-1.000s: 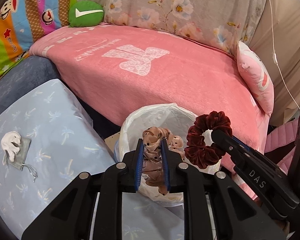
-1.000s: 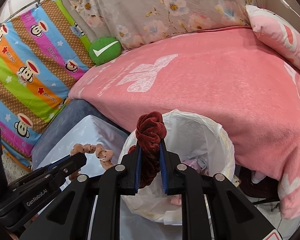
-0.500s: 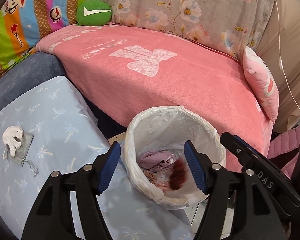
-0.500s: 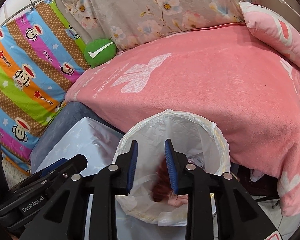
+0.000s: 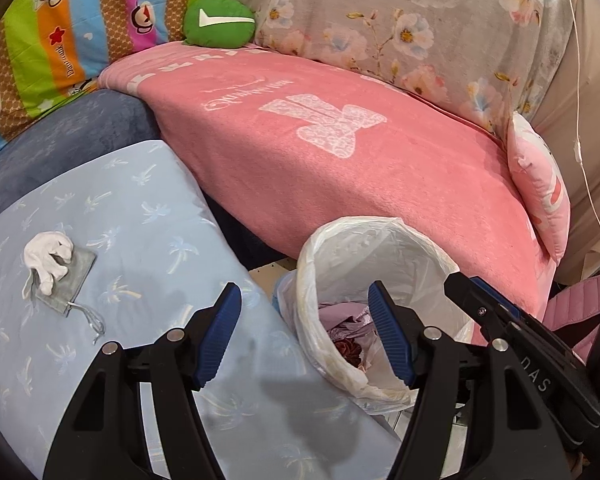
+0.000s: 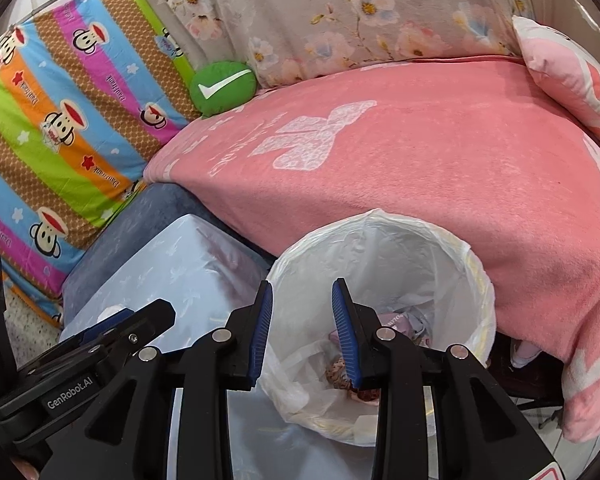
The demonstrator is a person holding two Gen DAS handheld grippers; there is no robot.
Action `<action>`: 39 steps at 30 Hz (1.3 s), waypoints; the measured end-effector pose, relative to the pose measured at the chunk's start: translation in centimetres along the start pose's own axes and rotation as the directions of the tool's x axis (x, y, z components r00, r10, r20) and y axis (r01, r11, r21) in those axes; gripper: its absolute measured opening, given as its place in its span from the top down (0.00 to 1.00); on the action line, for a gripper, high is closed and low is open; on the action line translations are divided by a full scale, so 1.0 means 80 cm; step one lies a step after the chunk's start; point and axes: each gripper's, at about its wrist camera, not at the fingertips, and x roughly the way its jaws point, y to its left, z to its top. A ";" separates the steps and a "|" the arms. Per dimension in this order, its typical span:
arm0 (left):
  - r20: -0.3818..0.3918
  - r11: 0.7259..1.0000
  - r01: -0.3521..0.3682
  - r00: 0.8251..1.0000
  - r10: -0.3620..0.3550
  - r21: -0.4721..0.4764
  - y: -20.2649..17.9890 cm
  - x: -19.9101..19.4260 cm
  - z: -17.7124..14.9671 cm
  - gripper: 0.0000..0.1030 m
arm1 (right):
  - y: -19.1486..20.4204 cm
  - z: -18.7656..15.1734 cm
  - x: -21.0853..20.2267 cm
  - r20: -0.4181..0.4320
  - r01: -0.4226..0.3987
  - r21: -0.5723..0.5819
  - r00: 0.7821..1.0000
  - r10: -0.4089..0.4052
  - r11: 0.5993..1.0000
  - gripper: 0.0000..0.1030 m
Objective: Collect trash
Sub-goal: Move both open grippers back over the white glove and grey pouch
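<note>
A white-lined trash bin (image 5: 380, 240) (image 6: 384, 236) stands between the blue-clothed table and the pink bed. Inside it lie a dark red scrunchie (image 5: 346, 348) (image 6: 368, 394), a tan spotted scrunchie (image 6: 336, 372) and crumpled wrappers. My left gripper (image 5: 305, 334) is open and empty, over the bin's left rim. My right gripper (image 6: 302, 330) is open and empty above the bin; it also shows at the right of the left wrist view (image 5: 500, 320). A white crumpled tissue (image 5: 48, 256) lies on a small grey pouch (image 5: 66, 280) on the table, to the left.
The table has a light blue cloth (image 5: 132, 216) (image 6: 180, 272). A bed with a pink blanket (image 5: 340, 152) is behind the bin, with a pink pillow (image 5: 540, 196), a green cushion (image 5: 218, 22) and a striped monkey-print cover (image 6: 60, 120).
Both grippers opened and dropped their scrunchies into the bin. The left gripper then shifted left, its jaws wider apart.
</note>
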 end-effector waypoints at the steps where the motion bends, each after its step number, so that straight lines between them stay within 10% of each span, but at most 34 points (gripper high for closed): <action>1: 0.001 1.000 -0.002 1.000 0.002 -0.005 0.004 -0.001 0.000 0.39 | 0.006 0.000 0.001 -0.002 -0.002 -0.008 1.000 0.002 1.000 0.68; 39: 0.001 0.941 -0.160 0.986 0.167 -0.297 0.234 -0.043 -0.027 0.38 | 0.239 -0.059 0.089 -0.167 -0.148 -0.272 0.980 0.105 0.951 0.68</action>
